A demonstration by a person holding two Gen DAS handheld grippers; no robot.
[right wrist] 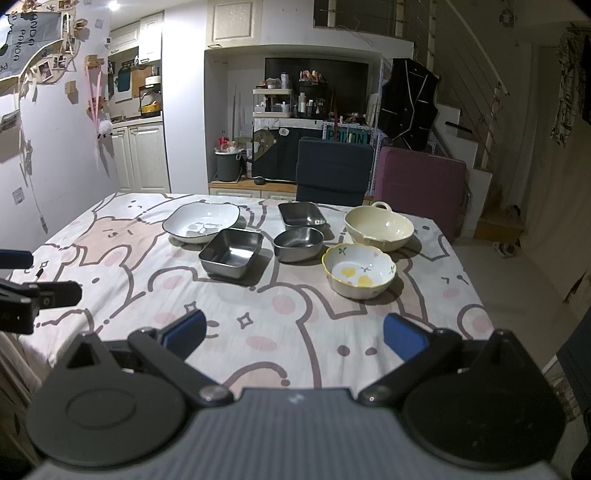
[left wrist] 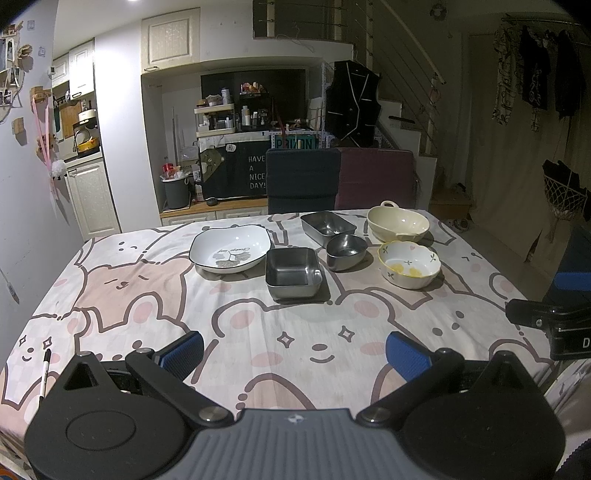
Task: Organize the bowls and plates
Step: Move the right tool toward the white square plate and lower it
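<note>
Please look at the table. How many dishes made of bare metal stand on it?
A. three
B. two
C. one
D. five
A: three steel dishes show, a square steel tray at the front, a rectangular steel tray behind, and a rounded steel bowl between them; the other three dishes are ceramic.

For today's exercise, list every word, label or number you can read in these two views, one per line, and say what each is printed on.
"HAVE A NICE DAY!": on the dark cloth behind the table.
"Hi": in a small speech bubble on that same cloth.
"PANDA", partly cut off: on the grey wall hanging.
Green sign behind the chairs: letters partly hidden, not readable for certain.
Script on the white square plate: too small to read.
Marker pen: label unreadable.
</note>
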